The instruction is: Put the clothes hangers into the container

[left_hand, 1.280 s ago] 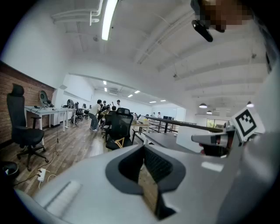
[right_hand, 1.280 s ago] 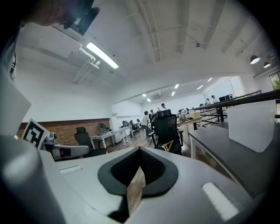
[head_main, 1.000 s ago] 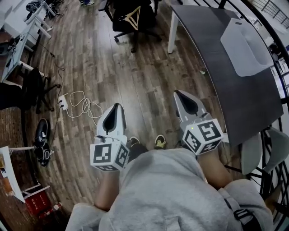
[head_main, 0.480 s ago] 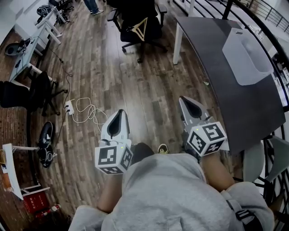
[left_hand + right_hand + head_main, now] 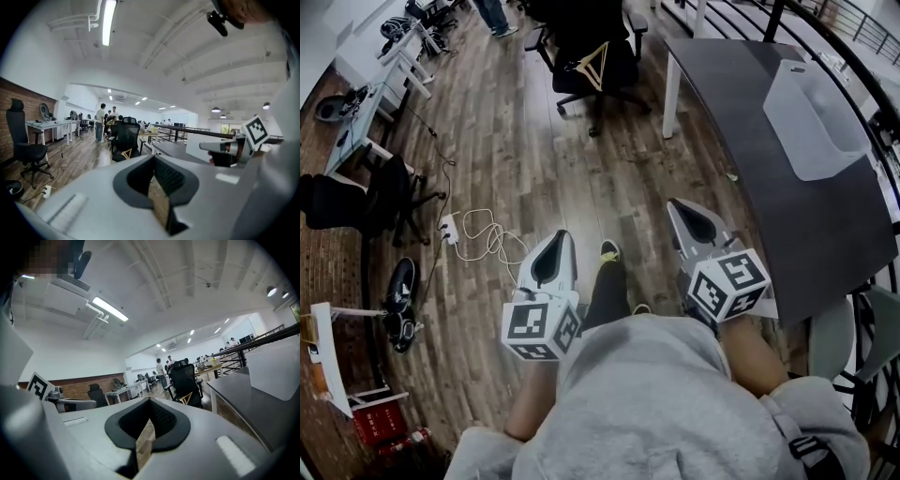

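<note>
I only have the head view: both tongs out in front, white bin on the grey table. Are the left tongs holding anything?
Observer: No. The left gripper view shows the left tongs shut, nothing between them.
Operator: And the right tongs?
Observer: The right tongs are shut and empty as well.
Operator: Who is past the black chair? I see only legs at the frame edge.
Observer: Several people stand together, well beyond the black chair.
</note>
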The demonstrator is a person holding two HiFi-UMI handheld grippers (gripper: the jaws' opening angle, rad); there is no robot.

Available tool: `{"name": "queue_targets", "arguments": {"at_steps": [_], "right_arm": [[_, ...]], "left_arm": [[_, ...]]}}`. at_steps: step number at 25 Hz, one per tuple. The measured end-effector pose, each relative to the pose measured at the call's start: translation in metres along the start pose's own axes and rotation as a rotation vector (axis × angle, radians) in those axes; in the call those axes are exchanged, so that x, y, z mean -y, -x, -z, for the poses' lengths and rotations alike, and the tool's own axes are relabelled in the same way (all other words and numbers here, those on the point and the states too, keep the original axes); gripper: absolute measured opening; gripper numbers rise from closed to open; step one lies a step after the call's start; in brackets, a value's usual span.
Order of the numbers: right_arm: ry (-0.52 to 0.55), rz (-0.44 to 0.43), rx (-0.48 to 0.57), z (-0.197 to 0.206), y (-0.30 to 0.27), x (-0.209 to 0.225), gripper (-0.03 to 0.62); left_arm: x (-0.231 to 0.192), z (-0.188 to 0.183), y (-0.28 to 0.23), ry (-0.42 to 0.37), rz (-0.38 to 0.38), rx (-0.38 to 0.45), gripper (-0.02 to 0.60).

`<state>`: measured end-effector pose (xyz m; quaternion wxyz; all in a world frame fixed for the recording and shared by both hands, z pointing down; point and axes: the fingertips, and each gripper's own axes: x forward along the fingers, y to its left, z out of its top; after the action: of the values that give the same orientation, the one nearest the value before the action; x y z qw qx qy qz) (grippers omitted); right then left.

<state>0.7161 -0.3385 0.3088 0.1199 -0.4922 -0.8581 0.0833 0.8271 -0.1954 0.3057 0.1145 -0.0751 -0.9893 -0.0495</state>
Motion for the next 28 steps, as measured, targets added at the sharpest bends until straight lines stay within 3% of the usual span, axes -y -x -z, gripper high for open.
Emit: {"name": "queue_targets", "arguments": {"at_steps": [12,18,28], "right_arm": [[-0.019,0.039,-0.001,-0.004,-0.042,0.036,-0.002],[-0.003,0.052,-0.034,-0.005,-0.1,0.06,-0.002],[0.064,0.06,-0.117,-0.036,-0.212,0.089,-0.002]], "left_arm": [[-0.012,-0.001,-0.065,0.005,0.062,-0.045,0.009],[-0.043,0.002,-0.126,0.039,0.082,-0.069,0.009],[-0.116,-0.034,-0.23,0.114,0.084,-0.048,0.009]]}}
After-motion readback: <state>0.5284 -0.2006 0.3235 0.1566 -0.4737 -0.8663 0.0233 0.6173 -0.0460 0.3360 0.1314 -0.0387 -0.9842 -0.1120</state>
